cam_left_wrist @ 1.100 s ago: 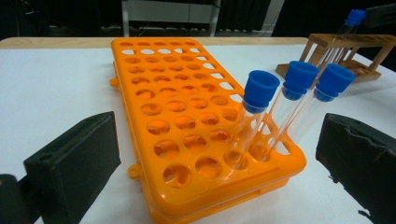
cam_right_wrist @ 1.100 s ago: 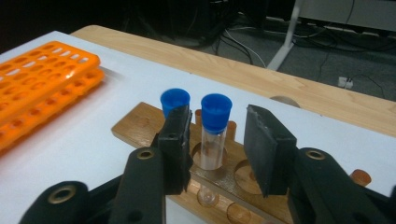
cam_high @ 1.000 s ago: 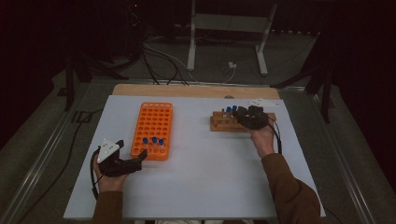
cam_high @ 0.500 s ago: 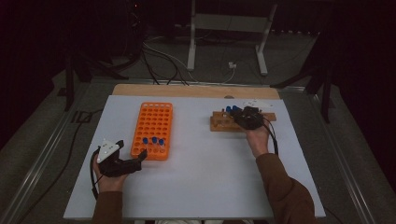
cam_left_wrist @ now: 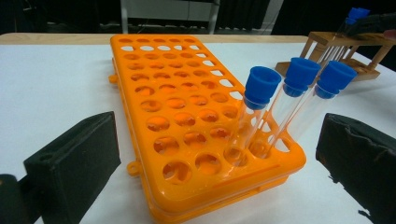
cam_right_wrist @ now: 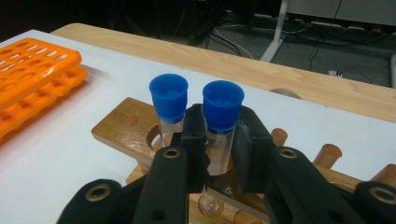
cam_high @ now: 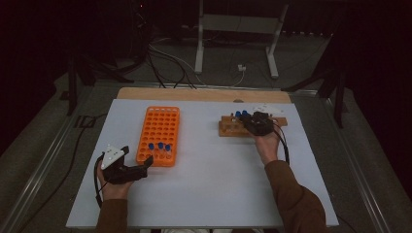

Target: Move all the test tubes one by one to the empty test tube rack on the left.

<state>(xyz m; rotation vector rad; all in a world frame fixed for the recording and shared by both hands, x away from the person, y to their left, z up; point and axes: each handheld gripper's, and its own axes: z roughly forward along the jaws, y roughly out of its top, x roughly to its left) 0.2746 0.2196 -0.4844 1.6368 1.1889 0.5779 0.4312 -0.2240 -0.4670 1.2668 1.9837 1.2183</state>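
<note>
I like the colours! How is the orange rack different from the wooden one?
The orange rack is bright plastic, a flat grid of many small holes; the wooden rack is brown with few, bigger holes and pegs. The orange rack holds three blue-capped tubes; two show in the wooden rack, one of them squeezed by the right tongs. The open left tongs wait beside the orange rack. Both hold blue-capped tubes upright.

Bare table (cam_high: pixel 214 174) btwn orange rack (cam_high: pixel 159 131) & wooden rack (cam_high: pixel 232 127); capped tubes (cam_left_wrist: pixel 299 77) block rack's near corner.
</note>
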